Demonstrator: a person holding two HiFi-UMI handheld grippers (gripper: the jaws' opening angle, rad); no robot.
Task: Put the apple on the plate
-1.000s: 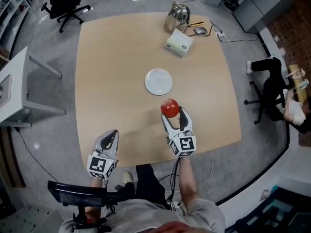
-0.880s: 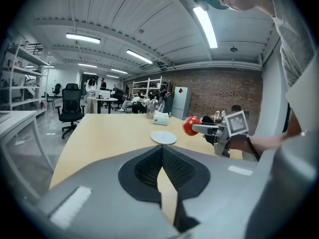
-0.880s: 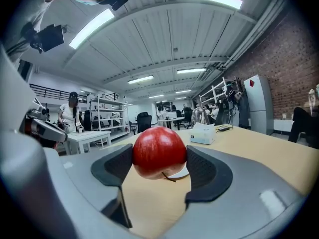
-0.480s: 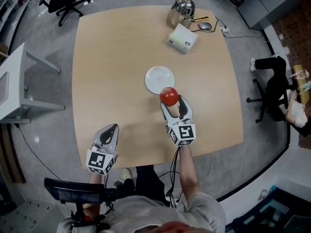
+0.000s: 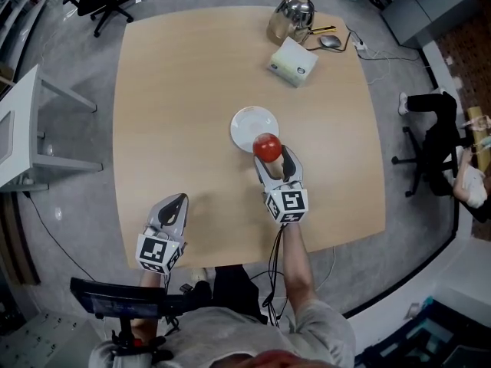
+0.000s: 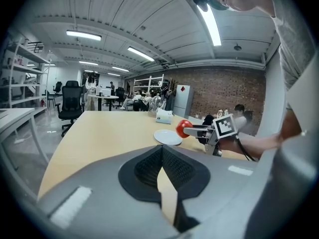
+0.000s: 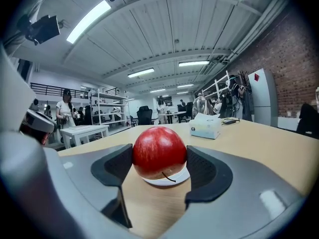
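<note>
At the plate (image 5: 247, 123) rim — apple (image 5: 267, 147) clamped in right hand-held gripper (image 5: 272, 159).

Red apple (image 5: 267, 147), clamped in the right hand-held gripper (image 5: 272, 163), hangs over the rim of the white plate (image 5: 247, 123).

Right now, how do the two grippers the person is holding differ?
The right gripper is shut on the red apple; the left gripper is shut on nothing. The right gripper reaches out to the near rim of the white plate; the left gripper hangs back by the near edge of the table. Both are grey, each with a marker cube.
</note>
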